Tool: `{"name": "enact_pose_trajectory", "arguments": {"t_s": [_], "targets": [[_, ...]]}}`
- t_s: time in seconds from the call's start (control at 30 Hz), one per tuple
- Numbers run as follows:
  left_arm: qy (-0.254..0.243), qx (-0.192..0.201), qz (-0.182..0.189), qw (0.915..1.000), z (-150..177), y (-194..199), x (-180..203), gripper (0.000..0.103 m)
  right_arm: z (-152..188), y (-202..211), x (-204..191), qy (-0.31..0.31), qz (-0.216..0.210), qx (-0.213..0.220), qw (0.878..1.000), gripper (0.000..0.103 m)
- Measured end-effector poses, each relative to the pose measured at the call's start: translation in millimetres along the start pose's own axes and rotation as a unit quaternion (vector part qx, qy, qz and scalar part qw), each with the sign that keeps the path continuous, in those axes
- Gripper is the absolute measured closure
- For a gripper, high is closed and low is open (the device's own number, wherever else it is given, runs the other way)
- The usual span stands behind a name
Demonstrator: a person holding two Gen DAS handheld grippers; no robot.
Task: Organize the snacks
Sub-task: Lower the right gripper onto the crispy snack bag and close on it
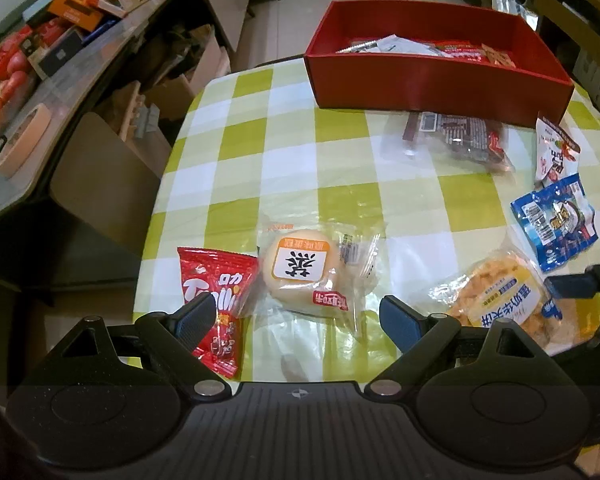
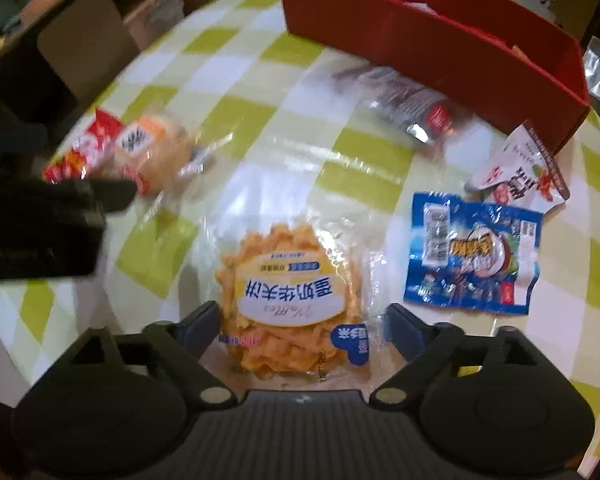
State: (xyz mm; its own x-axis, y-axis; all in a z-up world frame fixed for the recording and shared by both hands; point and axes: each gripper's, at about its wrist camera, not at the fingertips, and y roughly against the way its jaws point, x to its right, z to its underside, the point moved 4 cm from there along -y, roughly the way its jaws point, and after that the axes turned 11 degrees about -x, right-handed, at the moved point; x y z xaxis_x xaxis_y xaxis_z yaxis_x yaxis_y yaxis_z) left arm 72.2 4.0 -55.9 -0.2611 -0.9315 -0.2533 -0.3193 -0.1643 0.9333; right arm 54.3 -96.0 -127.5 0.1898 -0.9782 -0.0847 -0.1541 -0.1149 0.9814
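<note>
The waffle-biscuit packet [image 2: 292,300] lies flat on the checked tabletop [image 2: 236,120], straight ahead of and below the right hand-held gripper [image 2: 304,328], with its near end between the 2 fingers. That gripper's jaws stand wide, 1 on each side of the wrapper, and no pad appears to press on it, so nothing is held. The packet is roughly round, with its printed label running across the gap. Its clear wrapper spreads widest toward the right finger, so that edge looks likeliest to snag when the jaws close. The left hand-held gripper [image 1: 300,320] is also wide open and empty, hovering at the near left over the round pastry packet [image 1: 304,272] and beside the red snack packet [image 1: 216,300]. The red box [image 2: 440,48] sits at the far right, so the right hand is the nearer 1 for carrying the waffle packet there.
</note>
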Motion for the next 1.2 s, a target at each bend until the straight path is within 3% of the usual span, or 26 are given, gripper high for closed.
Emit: {"name": "enact_pose_trajectory", "arguments": {"t_s": [0.3,0.4,0.53,0.73,0.87,1.03,1.2], "targets": [[-0.004,0.005,0.005,1.0,0,2,0,0.011,-5,-5,15,-0.061,-0.015,-0.03,0.998,0.0],[-0.007,0.009,0.005,0.9999,0,3,0,0.011,-3,4,12,-0.037,-0.003,-0.006,0.999,0.018],[-0.014,0.014,0.005,0.9998,0,5,3,0.011,-1,14,6,-0.004,0.021,0.01,1.0,0.025],[-0.009,0.008,0.006,0.9999,0,1,0,0.01,3,34,22,-0.014,-0.001,0.034,0.999,0.047],[-0.006,0.002,0.026,0.9996,0,1,3,0.008,6,30,27,-0.025,-0.007,0.027,0.999,0.047],[-0.019,0.012,0.02,0.9996,-1,3,12,0.008,1,32,20,-0.018,-0.017,0.033,0.999,0.045],[-0.02,0.018,0.021,0.9994,-1,4,14,0.008,-5,26,9,-0.004,-0.006,0.044,0.999,0.032]]}}
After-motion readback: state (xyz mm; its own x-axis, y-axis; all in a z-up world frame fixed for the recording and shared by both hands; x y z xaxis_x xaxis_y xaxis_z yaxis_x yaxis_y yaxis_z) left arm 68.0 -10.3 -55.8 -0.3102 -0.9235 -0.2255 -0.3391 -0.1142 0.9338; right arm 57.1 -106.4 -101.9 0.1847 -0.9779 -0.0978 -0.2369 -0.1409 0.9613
